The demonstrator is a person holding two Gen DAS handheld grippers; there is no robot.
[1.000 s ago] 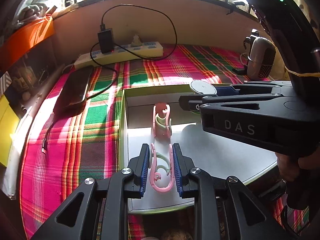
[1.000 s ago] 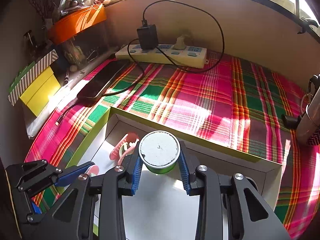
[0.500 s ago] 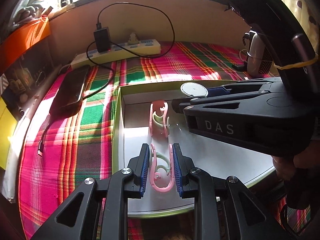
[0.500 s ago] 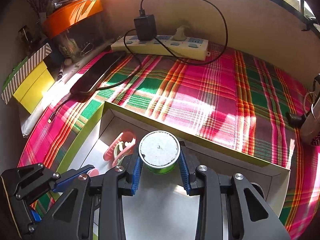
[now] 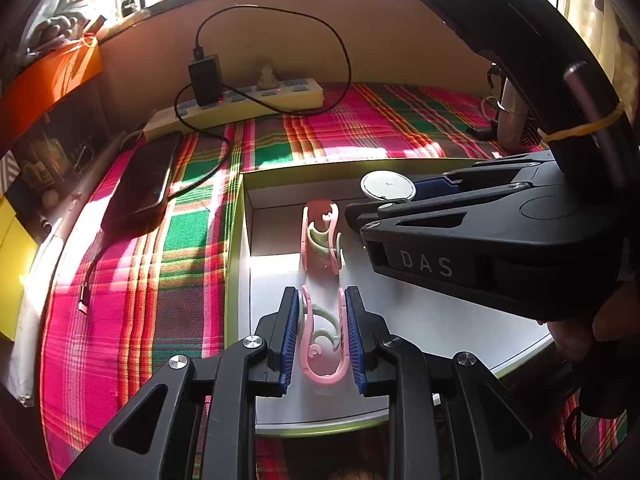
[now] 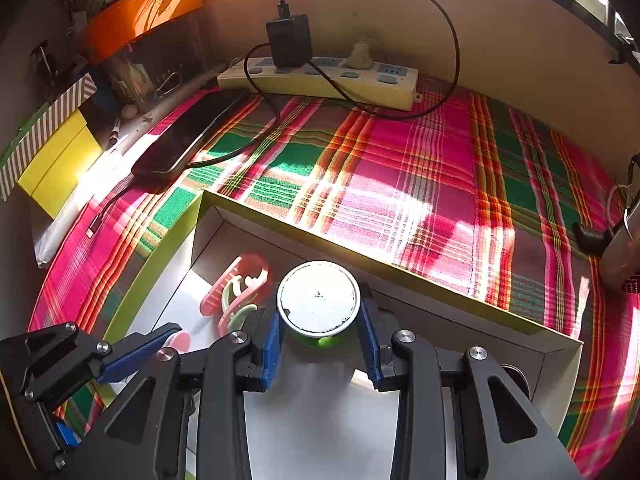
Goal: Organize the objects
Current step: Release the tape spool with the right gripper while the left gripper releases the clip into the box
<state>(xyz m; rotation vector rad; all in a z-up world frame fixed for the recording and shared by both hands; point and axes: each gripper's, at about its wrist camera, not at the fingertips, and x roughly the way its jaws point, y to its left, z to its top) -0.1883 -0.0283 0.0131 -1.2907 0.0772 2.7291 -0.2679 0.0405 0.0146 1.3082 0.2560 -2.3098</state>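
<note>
Left gripper [image 5: 322, 332] clamps a pink hair clip [image 5: 323, 344] above the white box [image 5: 404, 316] floor; right gripper [image 6: 320, 344] grips a green, white-lidded jar [image 6: 319, 296] near the far wall, beside a second clip [image 6: 238, 284]. Plaid cloth [image 6: 400, 184] surrounds the box, bare on its right.

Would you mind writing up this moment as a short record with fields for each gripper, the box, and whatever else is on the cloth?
left gripper: closed on a pink clip above the box floor
right gripper: holding a small round green container with a white lid, over the box
box: shallow, white inside, green rim; open
in box: a second pink clip near the far left corner
on plaid cloth: power strip with black charger, dark phone
</note>
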